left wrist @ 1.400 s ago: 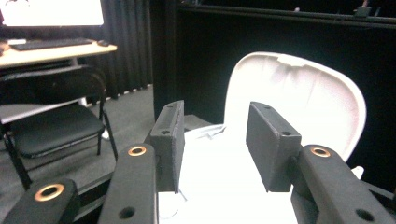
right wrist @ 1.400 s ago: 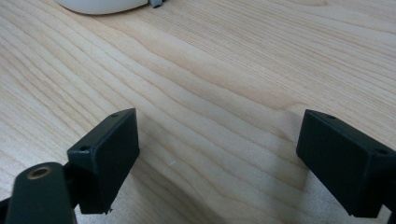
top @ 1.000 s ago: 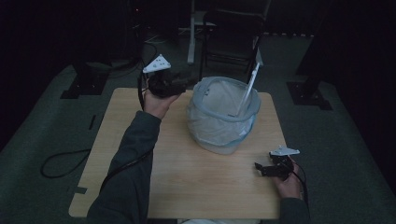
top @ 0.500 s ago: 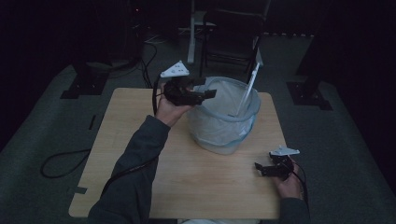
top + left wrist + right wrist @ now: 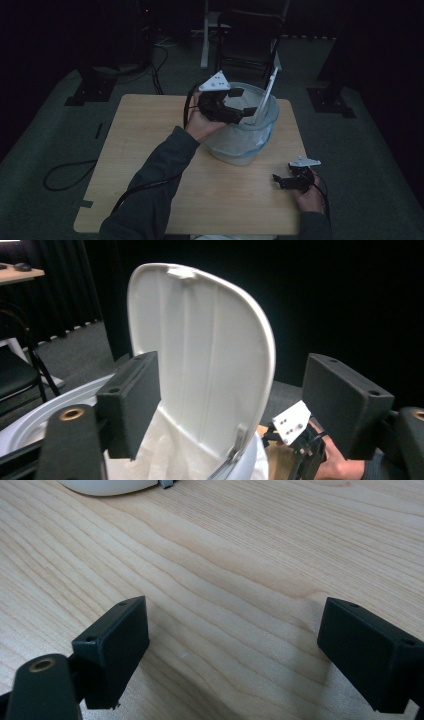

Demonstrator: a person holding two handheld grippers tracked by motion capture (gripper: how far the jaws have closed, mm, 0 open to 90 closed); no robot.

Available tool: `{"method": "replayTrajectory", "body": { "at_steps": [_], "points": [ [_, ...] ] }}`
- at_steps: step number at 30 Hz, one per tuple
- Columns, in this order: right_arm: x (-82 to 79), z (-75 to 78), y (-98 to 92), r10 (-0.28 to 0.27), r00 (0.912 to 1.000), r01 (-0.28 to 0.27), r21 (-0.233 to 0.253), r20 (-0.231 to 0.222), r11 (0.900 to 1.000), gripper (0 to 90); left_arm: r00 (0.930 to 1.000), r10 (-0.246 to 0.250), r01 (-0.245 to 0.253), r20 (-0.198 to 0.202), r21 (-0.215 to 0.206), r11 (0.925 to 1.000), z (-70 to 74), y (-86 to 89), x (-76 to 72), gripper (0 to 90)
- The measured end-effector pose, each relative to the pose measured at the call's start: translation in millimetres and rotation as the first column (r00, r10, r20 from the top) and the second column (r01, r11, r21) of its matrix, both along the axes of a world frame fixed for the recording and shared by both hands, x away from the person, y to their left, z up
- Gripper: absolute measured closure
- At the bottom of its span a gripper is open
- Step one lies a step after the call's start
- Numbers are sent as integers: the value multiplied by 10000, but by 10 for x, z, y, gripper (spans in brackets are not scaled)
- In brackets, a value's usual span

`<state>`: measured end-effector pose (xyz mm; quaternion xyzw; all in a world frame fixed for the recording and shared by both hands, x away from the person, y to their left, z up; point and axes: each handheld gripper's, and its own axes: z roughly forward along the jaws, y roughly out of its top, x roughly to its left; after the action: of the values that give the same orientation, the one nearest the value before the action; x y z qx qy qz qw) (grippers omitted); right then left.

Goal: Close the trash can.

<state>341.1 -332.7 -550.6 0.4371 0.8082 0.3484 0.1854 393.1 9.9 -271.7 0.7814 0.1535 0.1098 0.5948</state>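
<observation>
A white bin [image 5: 240,145] with a pale bag liner [image 5: 165,450] stands on the wooden table [image 5: 150,150], right of centre. Its lid [image 5: 267,95] stands raised at the far right of the rim. My left gripper [image 5: 245,101] hovers over the bin's mouth, open, jaws pointing at the lid. In the left gripper view the lid [image 5: 210,355] stands upright just beyond the left gripper [image 5: 232,390], with no contact visible. My right gripper [image 5: 279,181] is low at the table's front right, open and empty. In its own view the right gripper [image 5: 235,645] faces bare wood, the bin's base [image 5: 110,485] farther off.
A dark chair [image 5: 250,35] stands behind the table. Black stand bases [image 5: 87,92] [image 5: 330,100] sit on the floor at either side, and a cable [image 5: 65,172] loops on the floor to the left. The other gripper [image 5: 295,435] appears beyond the bin.
My left gripper has swung right from the table's far left area to above the bin, facing the lid. The right gripper has stayed put.
</observation>
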Motion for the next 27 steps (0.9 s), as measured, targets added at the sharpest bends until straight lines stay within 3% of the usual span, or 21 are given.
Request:
{"method": "replayTrajectory", "body": {
  "at_steps": [5,12,17,27],
  "points": [
    [0,0,0,0,10000,0,1,-2,10000,123,9992,185,-200,351,430,9989,4,-147,-30,197],
    [0,0,0,0,10000,0,-5,-3,10000,123,9980,501,-510,382,232,9984,5,-281,-37,182],
    [0,-1,0,-4,10000,4,-10,7,10000,123,9942,821,-829,697,89,9965,12,-370,-88,182],
    [-6,-1,3,-29,10000,29,-1,5,10000,123,9765,1914,-1935,994,125,9810,12,-425,-44,183]
  ]
}}
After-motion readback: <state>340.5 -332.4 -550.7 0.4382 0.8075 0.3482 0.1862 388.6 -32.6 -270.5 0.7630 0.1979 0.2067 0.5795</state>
